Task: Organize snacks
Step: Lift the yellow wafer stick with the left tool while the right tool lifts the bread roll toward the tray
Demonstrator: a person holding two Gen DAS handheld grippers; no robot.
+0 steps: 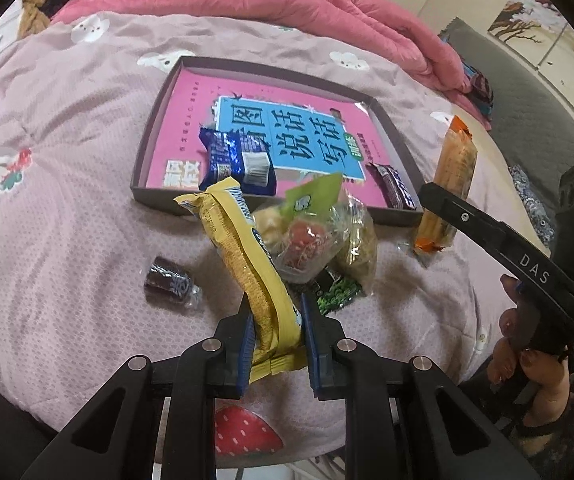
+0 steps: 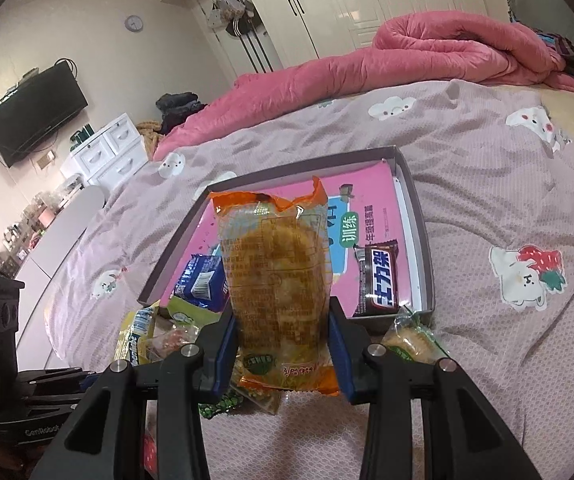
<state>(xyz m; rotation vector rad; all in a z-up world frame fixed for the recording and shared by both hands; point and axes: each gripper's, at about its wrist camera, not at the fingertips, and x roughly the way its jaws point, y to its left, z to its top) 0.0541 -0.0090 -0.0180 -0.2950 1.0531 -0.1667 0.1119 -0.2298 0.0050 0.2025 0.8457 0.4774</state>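
My left gripper (image 1: 277,320) is shut on a yellow cracker pack (image 1: 247,264) and holds it up over the bed, short of the tray. My right gripper (image 2: 281,328) is shut on an orange-edged clear pastry pack (image 2: 277,276), which also shows at the right of the left wrist view (image 1: 449,184). A shallow grey tray (image 1: 397,140) lined with a pink book lies ahead; it holds a blue biscuit pack (image 1: 239,158) and a dark chocolate bar (image 2: 379,280). A pile of loose snacks (image 1: 315,240) lies before the tray's near edge.
A small dark wrapped candy (image 1: 171,284) lies on the quilt to the left. A green pea pack (image 1: 337,292) and a small cookie pack (image 2: 411,340) lie near the pile. A rolled pink duvet (image 2: 427,48) lies at the far side of the bed.
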